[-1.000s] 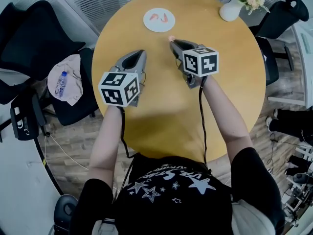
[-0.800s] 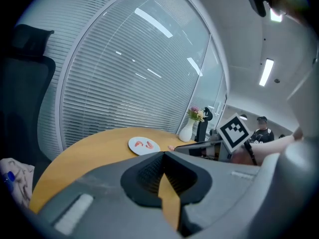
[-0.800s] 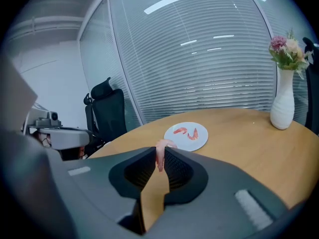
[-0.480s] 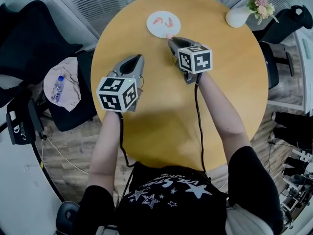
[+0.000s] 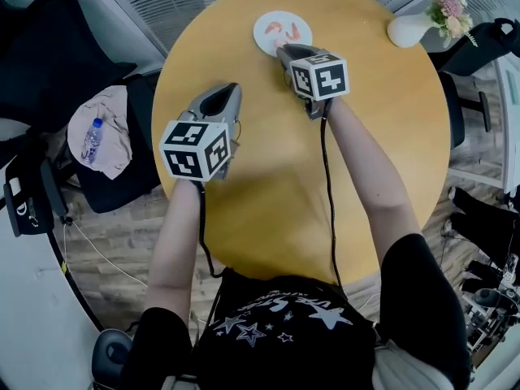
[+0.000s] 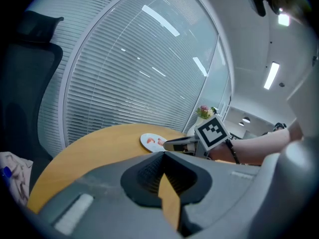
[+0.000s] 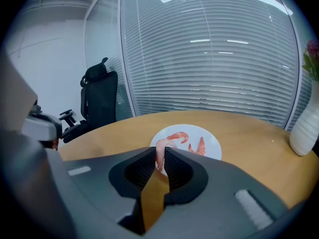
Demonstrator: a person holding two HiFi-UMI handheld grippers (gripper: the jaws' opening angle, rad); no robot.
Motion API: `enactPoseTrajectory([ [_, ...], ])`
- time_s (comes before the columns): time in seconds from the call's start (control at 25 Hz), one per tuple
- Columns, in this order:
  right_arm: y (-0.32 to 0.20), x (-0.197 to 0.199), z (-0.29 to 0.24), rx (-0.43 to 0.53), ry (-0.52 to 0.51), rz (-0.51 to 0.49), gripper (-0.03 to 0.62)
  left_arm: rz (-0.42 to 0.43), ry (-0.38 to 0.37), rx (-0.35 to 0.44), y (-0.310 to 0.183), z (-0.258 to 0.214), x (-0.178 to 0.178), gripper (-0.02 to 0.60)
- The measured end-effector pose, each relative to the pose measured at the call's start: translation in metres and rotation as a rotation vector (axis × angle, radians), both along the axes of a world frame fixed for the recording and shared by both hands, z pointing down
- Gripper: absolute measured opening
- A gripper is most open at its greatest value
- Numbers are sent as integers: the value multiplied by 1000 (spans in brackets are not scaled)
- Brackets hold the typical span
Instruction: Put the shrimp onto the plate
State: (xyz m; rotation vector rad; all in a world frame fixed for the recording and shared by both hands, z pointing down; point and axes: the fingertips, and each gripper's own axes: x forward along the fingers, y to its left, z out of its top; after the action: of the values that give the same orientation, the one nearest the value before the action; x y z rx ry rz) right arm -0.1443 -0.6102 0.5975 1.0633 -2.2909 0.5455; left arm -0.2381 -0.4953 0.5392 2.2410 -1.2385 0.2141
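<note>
A white plate [image 5: 262,41] lies at the far side of the round wooden table [image 5: 382,120], with two pink shrimps [image 5: 277,29] on it. My right gripper [image 5: 280,49] reaches to the plate's near rim. In the right gripper view it [image 7: 160,156] is shut on a third shrimp [image 7: 160,151], which hangs upright between the tips just before the plate [image 7: 212,142]. My left gripper [image 5: 227,93] hovers over the table's left half, well short of the plate. Its tips [image 6: 163,154] meet with nothing between them.
A white vase with flowers [image 5: 405,29] stands at the table's far right, also in the right gripper view [image 7: 305,128]. Black office chairs [image 5: 49,63] ring the table; one at the left carries a cloth and a bottle [image 5: 92,140]. Blinds run behind the table.
My right gripper has travelled away from me with the shrimp, from mid-table to the plate's near rim. The left gripper has shifted only slightly.
</note>
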Motion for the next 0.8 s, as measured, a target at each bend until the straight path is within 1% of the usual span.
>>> enactPoseTrajectory([
  [0.2, -10, 2, 14, -5, 68, 10, 57, -6, 10, -4, -2, 4, -4, 2],
  [0.28, -14, 4, 19, -19, 89, 20, 57, -5, -2, -2, -3, 6, -5, 2],
  [0.44, -19, 5, 27, -36, 99, 32, 57, 11, -50, 10, -3, 13, -4, 2],
  [0.68, -25, 4, 35, -36, 174, 6, 57, 19, -54, 13, -6, 17, -2, 2],
  [0.8, -28, 4, 37, -36, 184, 4, 57, 17, -57, 8, -7, 20, 0, 2],
])
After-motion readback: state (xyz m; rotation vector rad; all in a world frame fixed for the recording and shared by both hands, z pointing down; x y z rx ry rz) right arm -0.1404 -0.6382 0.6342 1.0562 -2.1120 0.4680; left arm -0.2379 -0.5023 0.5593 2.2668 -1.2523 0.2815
